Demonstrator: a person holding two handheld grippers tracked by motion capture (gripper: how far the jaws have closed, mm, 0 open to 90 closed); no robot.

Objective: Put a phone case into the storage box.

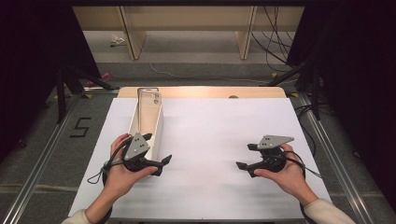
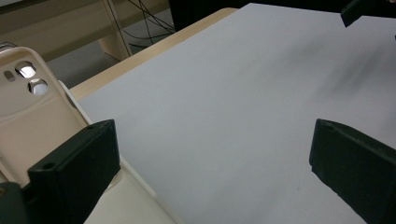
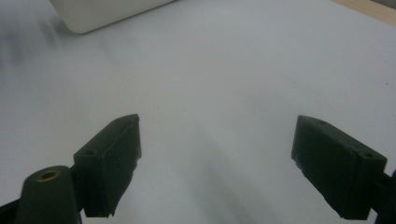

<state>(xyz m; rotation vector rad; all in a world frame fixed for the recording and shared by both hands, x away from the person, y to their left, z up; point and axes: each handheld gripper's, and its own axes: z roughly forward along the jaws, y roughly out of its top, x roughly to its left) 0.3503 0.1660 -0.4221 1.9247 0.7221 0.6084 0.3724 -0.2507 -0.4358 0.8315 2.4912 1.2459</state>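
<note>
So I've got both grippers hovering low over the white tabletop right now. The left gripper has its fingers spread wide with nothing between them, and the cream-coloured box sits just beside them, on the outer side of the left finger. From the left gripper view that finger overlaps the box's near edge, though I can't tell if it's actually touching. Leaning inside the box is a beige phone case, camera cutouts at the far end, standing up past the box's rim and well beyond the fingertips. The right gripper is well apart from all that, over on the other side of the sheet, fingers also wide open and gripping nothing, just bare white surface between them. In the right gripper view a rounded corner of the box sits far ahead of the fingers, off toward the left one. Each gripper is held in one of the person's hands, pointing roughly toward the other across the middle.
</note>
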